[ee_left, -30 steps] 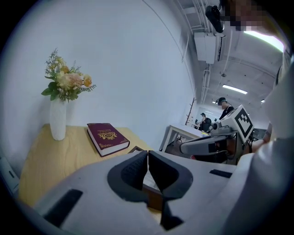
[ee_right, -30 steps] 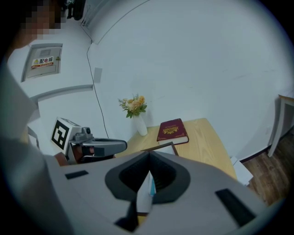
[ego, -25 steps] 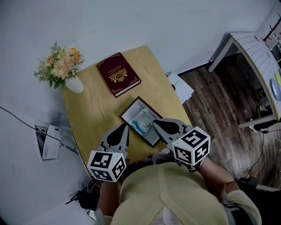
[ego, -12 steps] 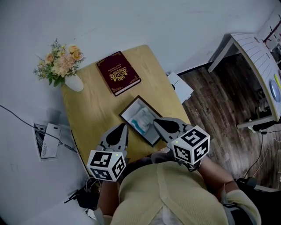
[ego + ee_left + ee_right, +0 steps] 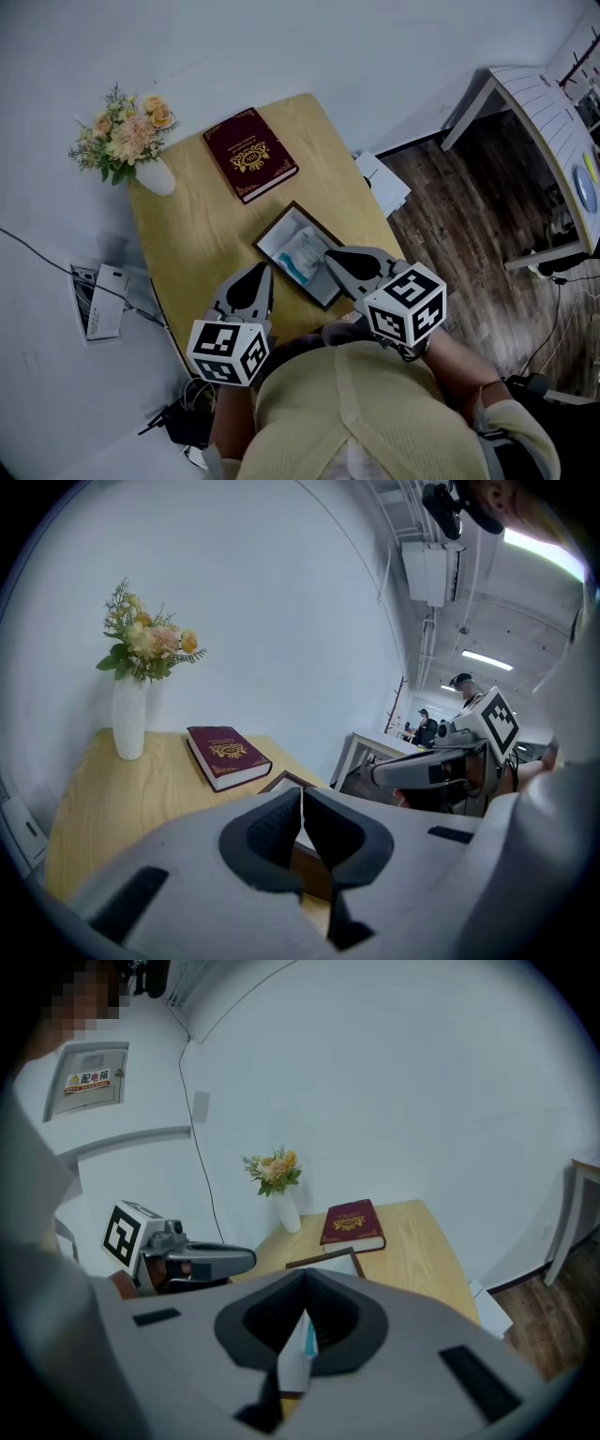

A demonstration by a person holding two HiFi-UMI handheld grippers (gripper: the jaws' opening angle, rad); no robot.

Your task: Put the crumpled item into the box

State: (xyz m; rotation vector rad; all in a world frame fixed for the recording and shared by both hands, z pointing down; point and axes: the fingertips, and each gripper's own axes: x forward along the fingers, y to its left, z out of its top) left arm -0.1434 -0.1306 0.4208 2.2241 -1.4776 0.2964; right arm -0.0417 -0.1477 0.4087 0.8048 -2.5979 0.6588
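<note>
Lying in the box (image 5: 279,234) on the counter (image 5: 187,225), the crumpled item (image 5: 300,258) is pinched at its near edge by the right tongs (image 5: 326,255). The left tongs (image 5: 265,270) are closed and empty, just beside the box.
</note>
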